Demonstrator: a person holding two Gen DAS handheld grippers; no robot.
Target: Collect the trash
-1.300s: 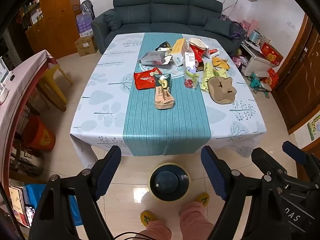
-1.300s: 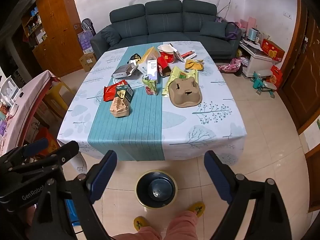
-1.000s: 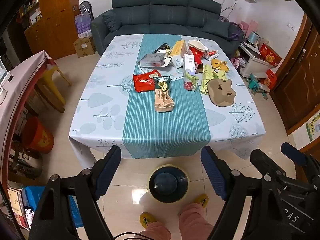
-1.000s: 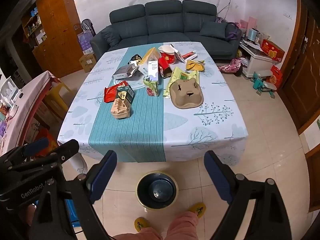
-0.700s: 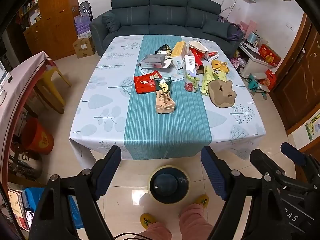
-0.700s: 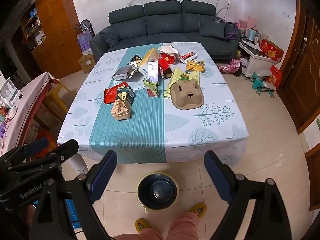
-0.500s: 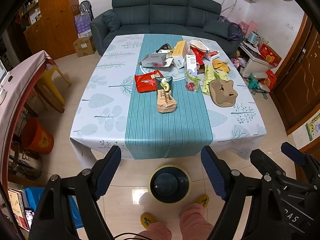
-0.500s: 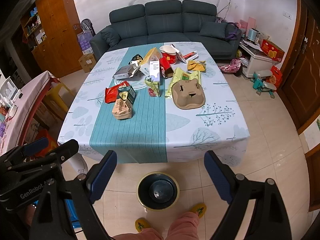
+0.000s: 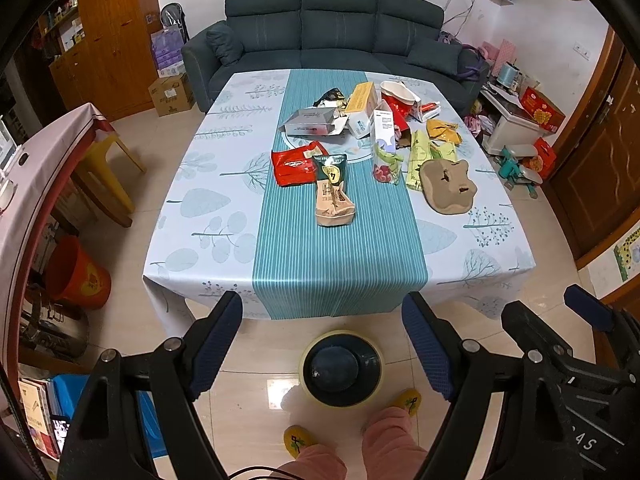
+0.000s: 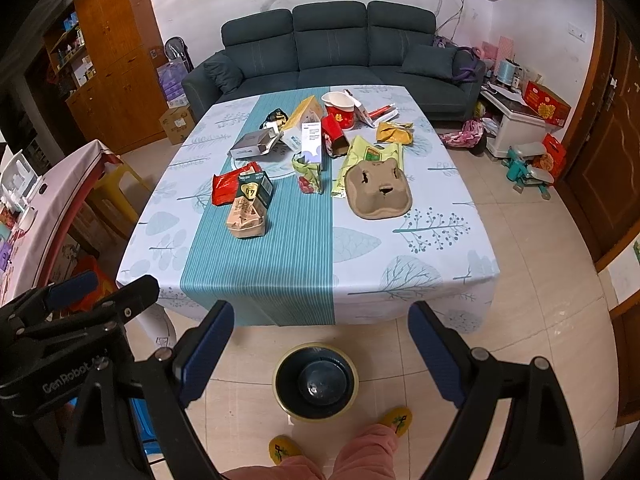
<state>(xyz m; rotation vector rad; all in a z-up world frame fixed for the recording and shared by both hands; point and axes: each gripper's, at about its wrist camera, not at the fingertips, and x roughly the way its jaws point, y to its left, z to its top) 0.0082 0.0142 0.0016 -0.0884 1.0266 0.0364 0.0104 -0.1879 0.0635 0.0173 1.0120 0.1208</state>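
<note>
Trash lies on the far half of the table (image 9: 224,236): a brown paper bag (image 9: 333,205), a red wrapper (image 9: 294,163), a cardboard cup carrier (image 9: 450,186), a green wrapper (image 9: 418,158), a grey box (image 9: 314,121) and a red paper cup (image 9: 398,100). The bag (image 10: 246,216) and carrier (image 10: 378,190) also show in the right wrist view. A dark bin with a yellow rim (image 9: 342,368) stands on the floor below the table's near edge, also in the right wrist view (image 10: 315,384). My left gripper (image 9: 322,344) and right gripper (image 10: 320,352) are open and empty, held above the bin.
A dark sofa (image 9: 336,32) stands behind the table. A yellow stool (image 9: 108,164) and an orange bucket (image 9: 76,274) are at the left. Boxes and toys (image 9: 520,152) lie at the right by a wooden door. The person's slippered feet (image 9: 298,438) are near the bin.
Both views have drifted slightly; the table and trash sit a little lower and to the right in frame. Both grippers stay open and empty.
</note>
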